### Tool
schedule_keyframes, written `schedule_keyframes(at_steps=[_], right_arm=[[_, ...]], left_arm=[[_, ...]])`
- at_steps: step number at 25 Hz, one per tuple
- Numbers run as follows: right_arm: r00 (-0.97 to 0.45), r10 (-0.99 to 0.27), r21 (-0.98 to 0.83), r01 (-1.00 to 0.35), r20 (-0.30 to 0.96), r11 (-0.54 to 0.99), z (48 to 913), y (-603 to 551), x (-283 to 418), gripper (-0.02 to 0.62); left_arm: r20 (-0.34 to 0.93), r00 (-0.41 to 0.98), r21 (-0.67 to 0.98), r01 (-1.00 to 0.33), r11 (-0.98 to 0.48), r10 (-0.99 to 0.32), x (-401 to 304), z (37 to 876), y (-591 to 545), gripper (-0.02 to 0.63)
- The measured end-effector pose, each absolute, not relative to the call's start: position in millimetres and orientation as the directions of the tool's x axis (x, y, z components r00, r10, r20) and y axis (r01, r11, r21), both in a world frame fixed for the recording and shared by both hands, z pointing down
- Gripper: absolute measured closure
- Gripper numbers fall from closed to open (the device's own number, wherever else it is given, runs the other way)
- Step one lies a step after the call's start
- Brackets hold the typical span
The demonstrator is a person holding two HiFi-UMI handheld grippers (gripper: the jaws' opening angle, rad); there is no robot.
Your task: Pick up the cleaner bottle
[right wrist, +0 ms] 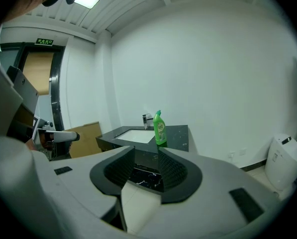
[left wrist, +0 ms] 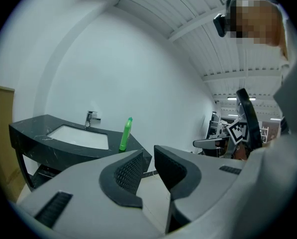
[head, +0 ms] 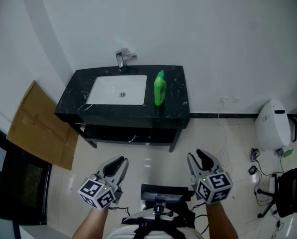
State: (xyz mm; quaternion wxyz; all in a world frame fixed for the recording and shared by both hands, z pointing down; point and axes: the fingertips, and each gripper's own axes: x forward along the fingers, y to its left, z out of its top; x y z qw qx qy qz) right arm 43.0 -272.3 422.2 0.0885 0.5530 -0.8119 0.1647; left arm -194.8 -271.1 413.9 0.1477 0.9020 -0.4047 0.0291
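The green plastic cleaner bottle (head: 159, 88) stands upright on the black marble-patterned desk (head: 174, 94), just right of the white rectangular sink basin (head: 119, 89) and in front of the wall. A chrome faucet (head: 122, 59) sits behind the basin.

Both tools are low in the head view, well apart from the desk. The left hand-held gripper (head: 119, 162) has its jaws a narrow gap apart with nothing between them. The right hand-held gripper (head: 198, 156) is also parted and empty.

Only the head view shows the whole layout: a brown cardboard sheet (head: 39, 126) leaning at the left, a white rounded appliance (head: 272, 126) on the floor at the right, and a black office chair (head: 290, 190) beyond it.

The left gripper view looks over the left hand-held gripper (left wrist: 148, 156) and sees the bottle (left wrist: 125, 134) from the side, at the near right end of the desk (left wrist: 29, 133).

The right gripper view shows the bottle (right wrist: 160, 128) straight above the gap of the right hand-held gripper (right wrist: 146, 156), with its label facing the camera. Only this view shows a green exit sign (right wrist: 44, 42) above a doorway.
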Motion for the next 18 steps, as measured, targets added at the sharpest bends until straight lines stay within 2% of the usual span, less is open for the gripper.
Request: schedule_keyframes(at_steps=[18], right_arm=[[-0.501, -0.797, -0.171, -0.865, 0.338, 0.472, 417, -338, 101, 0.456]], left_arm=[[0.163, 0.589, 0.278, -0.797, -0.536, -0.792, -120, 416, -314, 0.549]])
